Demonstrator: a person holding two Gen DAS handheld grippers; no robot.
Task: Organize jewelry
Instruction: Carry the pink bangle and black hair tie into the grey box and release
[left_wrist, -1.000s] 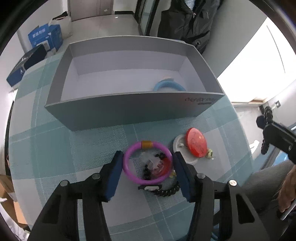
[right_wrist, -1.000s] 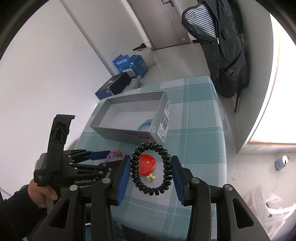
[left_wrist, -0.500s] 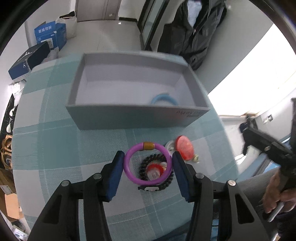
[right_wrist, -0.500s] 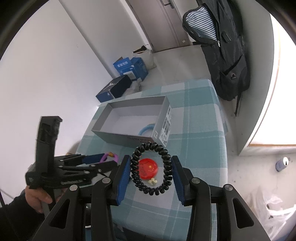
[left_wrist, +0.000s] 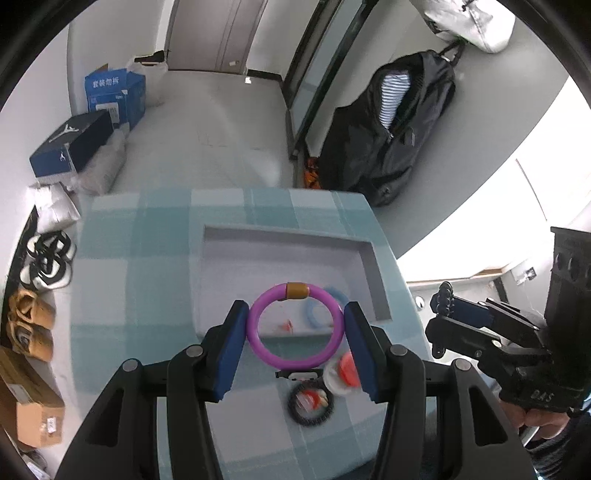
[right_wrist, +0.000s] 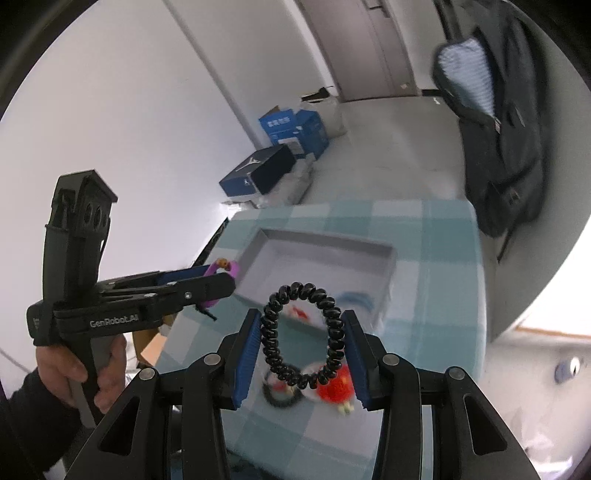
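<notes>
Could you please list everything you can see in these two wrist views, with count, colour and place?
Purple plastic bangle with a brown band: 1, purple, clamped between the left gripper's pads.
Black spiral coil bracelet: 1, black, clamped between the right gripper's pads.
Open grey cardboard box: 1, grey, on the tablecloth.
Light blue ring: 1, blue, inside the box.
Red round disc: 1, red, on the cloth near the box.
Black beaded ring: 1, black, on the cloth.
Teal checked tablecloth: 1, teal and white, covering the table.
Blue boxes: 2, blue, on the floor.
Black backpack: 1, black, by the wall.
Shoes: several, floor beside the table.
Left gripper: 1, black, blue pads.
Right gripper: 1, same.
Hand: 1, on the left gripper's handle.
</notes>
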